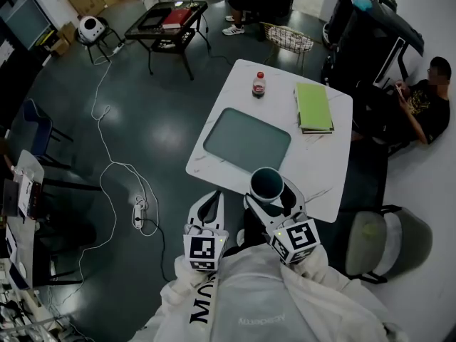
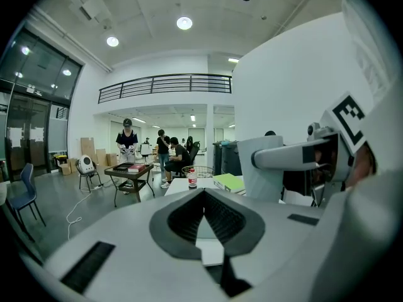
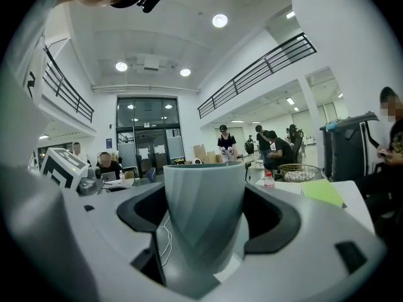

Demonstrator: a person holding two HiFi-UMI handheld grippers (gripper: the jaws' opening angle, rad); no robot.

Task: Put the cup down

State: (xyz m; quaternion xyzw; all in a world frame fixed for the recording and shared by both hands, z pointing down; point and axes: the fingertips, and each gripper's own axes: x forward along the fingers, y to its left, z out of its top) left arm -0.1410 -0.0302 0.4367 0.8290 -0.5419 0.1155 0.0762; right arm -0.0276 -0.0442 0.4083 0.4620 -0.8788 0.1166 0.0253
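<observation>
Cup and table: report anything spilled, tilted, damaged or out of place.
Nothing stands out. The cup is upright in the right gripper at the near edge of the white table. The bottle stands upright; the green book and grey tray lie flat; no spill shows. The left gripper is shut, empty.

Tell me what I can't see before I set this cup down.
- Base of the cup: right gripper view, hidden between the jaws of the right hand-held gripper.
- Inside of the cup: head view, too dark to show contents.
- Table under the cup: head view, covered by cup and hand-held gripper.
- Bottle label: head view, too small.
</observation>
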